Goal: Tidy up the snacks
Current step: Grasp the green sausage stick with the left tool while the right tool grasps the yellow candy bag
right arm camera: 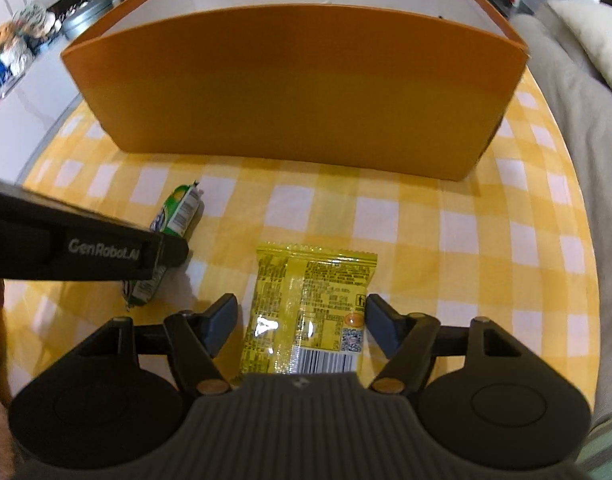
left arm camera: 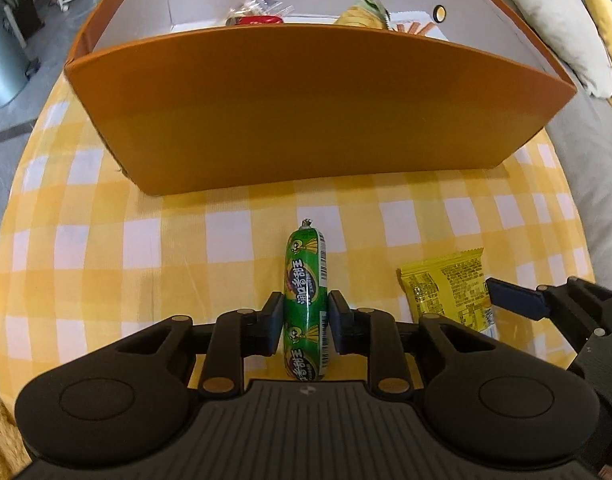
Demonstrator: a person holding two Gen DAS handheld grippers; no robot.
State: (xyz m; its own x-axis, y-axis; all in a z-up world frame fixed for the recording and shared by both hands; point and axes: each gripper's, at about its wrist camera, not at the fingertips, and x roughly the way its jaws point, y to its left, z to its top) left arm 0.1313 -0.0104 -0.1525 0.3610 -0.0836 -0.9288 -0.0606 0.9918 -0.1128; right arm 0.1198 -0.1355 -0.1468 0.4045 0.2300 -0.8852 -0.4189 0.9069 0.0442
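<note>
Both grippers are at the grasping step. The left gripper (left arm camera: 306,316) has its pads against the sides of the green sausage (left arm camera: 306,304), seemingly pinching it where it lies on the checked tablecloth (left arm camera: 106,248), pointing at the box (left arm camera: 306,108). Next comes a lift clear over the box's tall orange front wall, which stands in the way. To the right, the right gripper (right arm camera: 302,320) is spread wide around the yellow packet (right arm camera: 306,312), pads not touching; it needs to close first. The packet lies flat just beside the sausage, near the cloth's front edge. Other snacks already sit inside the box.
</note>
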